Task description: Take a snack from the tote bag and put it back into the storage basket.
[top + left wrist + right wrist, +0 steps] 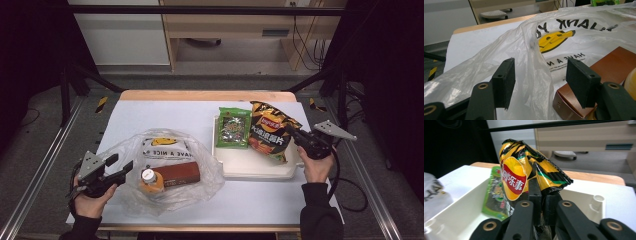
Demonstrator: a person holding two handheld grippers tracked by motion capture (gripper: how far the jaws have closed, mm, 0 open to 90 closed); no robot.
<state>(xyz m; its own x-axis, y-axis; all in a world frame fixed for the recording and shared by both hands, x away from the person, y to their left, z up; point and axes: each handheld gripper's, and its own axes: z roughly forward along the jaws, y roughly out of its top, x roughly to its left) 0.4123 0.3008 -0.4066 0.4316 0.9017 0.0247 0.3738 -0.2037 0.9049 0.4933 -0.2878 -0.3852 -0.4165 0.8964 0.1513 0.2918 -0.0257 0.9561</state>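
A yellow and black bag of crisps stands tilted over the white tray, with my right gripper shut on its edge; the right gripper view shows the crisps bag pinched between the jaws and lifted. A green snack packet lies flat in the tray, the same green packet beside the crisps. My left gripper stands open at the left edge of a clear plastic bag. The plastic film runs between the open jaws. Inside lie a brown box and an orange bottle.
The white mat covers a wooden table whose far edge shows. Metal frame rails run along both sides. A cable trails from the right gripper off the table's right edge.
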